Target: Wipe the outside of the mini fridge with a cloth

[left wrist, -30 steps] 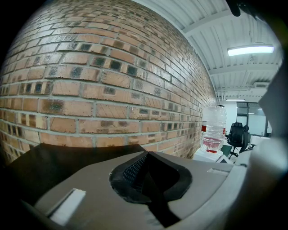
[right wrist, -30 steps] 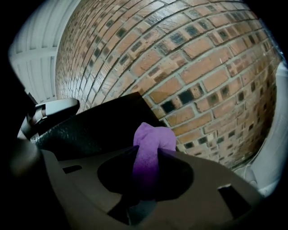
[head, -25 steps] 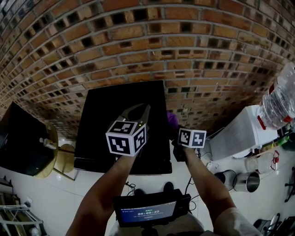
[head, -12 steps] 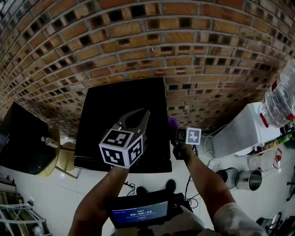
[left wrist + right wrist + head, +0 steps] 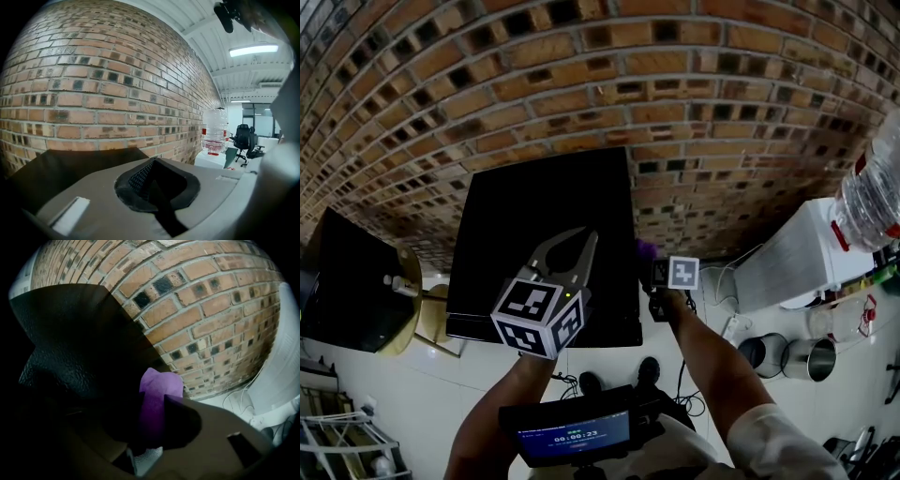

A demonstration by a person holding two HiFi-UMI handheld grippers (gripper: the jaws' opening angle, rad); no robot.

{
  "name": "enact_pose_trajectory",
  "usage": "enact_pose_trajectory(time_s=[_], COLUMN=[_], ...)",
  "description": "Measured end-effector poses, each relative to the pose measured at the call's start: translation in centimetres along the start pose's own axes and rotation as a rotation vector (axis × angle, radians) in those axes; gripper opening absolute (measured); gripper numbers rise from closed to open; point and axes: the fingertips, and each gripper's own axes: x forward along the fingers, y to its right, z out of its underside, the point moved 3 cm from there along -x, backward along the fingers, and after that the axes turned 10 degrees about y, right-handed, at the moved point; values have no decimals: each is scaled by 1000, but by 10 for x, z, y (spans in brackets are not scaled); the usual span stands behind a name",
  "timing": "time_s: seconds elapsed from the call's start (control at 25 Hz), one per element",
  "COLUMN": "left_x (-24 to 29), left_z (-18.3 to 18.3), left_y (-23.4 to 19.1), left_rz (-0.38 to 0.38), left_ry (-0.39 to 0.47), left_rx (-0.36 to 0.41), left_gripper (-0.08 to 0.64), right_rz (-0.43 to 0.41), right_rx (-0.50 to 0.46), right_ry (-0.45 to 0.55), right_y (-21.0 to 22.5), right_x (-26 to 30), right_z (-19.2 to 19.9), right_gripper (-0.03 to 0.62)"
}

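cloth [image 5: 159, 383], soft and light, sat bunched in the right tongs [image 5: 152, 411] beside the mini fridge [image 5: 544, 225]; left tongs [image 5: 152, 164] were closed, empty.

My cloth [image 5: 157, 390] is bright purple, the mini fridge [image 5: 544, 225] plain black, the wall [image 5: 675, 84] is orange-brown brick with dark little holes, and the floor [image 5: 422, 412] is white tile.
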Motion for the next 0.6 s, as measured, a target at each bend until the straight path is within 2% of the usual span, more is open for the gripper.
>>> enact_pose_trajectory(time_s=[0.28,0.4,0.6], left_x=[1,2,-2], left_z=[2,2,5], left_y=[-6,-8,-3], left_rz=[-16,-14,27], left_ry=[-6,-9,-16], left_rx=[-40,-40,-46], left_gripper=[8,8,8], right_rz=[9,11,-79], right_rx=[-31,-38,-21], right_ry=[12,69,208], right_y=[3,6,-30], right_x=[-4,-15,-68], right_z=[-7,-20,-53], right_gripper=[98,98,98])
